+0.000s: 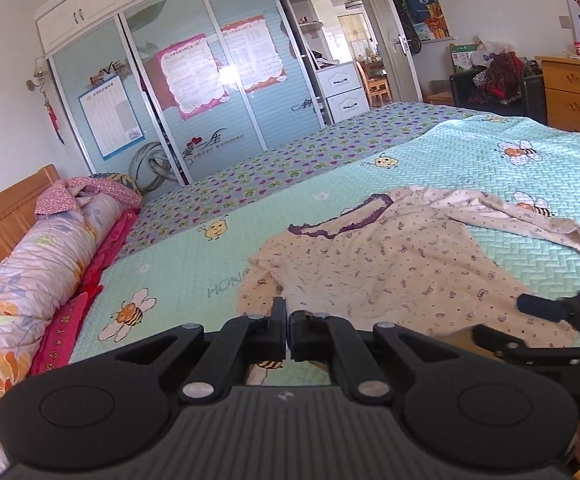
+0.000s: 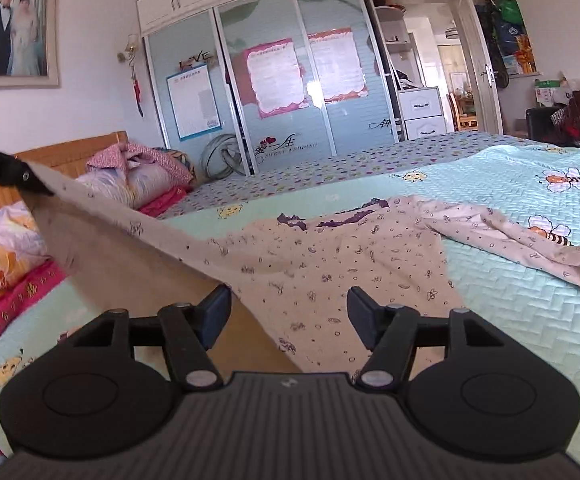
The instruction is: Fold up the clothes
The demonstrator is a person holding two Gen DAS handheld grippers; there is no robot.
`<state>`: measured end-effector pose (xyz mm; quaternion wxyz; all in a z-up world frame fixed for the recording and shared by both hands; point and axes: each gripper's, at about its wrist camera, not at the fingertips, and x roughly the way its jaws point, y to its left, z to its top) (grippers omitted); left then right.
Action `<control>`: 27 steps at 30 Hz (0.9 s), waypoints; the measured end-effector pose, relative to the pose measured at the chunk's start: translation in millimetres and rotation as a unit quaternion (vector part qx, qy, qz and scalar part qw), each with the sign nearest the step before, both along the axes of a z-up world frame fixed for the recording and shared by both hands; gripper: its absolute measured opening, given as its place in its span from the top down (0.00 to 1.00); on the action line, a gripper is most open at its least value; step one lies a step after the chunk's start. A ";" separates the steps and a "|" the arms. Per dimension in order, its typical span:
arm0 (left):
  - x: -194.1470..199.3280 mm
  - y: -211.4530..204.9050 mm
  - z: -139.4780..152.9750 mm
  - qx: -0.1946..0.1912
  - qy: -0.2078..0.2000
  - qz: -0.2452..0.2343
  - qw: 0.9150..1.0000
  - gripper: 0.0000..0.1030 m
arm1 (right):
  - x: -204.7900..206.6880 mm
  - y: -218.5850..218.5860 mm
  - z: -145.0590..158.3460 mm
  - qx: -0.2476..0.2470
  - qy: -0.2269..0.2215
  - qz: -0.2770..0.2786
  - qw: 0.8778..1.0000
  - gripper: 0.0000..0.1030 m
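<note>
A cream pyjama top (image 1: 390, 272) with small purple prints and a purple lace collar (image 1: 350, 224) lies on the mint bee-print bedspread (image 1: 169, 272). One long sleeve (image 2: 530, 248) trails off to the right. My left gripper (image 1: 287, 320) is shut, pinching the top's near edge. In the right wrist view the left gripper (image 2: 29, 178) holds that edge lifted, so the cloth slopes down from it to the bed. My right gripper (image 2: 287, 316) is open, and the hem of the top (image 2: 310, 300) lies between its fingers. The right gripper (image 1: 518, 324) also shows low on the right in the left wrist view.
Rolled quilts and red pillows (image 1: 49, 260) lie along the wooden headboard (image 1: 5, 208) on the left. A sliding-door wardrobe (image 1: 193, 92) stands beyond the bed. A wooden dresser (image 1: 574, 96) and a black chair piled with clothes (image 1: 494, 80) are at far right.
</note>
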<state>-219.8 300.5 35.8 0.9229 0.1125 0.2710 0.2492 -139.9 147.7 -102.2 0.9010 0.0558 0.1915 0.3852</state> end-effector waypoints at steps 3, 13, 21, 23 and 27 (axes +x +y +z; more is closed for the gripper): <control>-0.8 -3.9 0.8 0.002 0.000 -0.004 1.000 0.98 | 0.7 7.7 -0.1 0.006 0.006 0.010 1.000 0.35; 0.9 -7.0 7.3 0.007 -0.004 -0.007 1.000 0.98 | -45.0 17.0 13.2 0.055 -0.026 0.027 0.998 0.35; -1.1 -11.7 9.1 0.008 -0.006 -0.010 1.000 0.98 | -45.4 45.2 27.6 0.068 -0.021 0.047 0.996 0.35; -2.4 -12.2 10.7 0.009 -0.010 -0.010 1.000 0.98 | -39.7 54.1 21.7 0.051 -0.017 0.033 0.998 0.35; -5.2 -13.1 13.7 0.011 -0.016 -0.011 1.000 0.98 | -29.9 58.1 4.7 0.016 0.004 0.008 1.000 0.35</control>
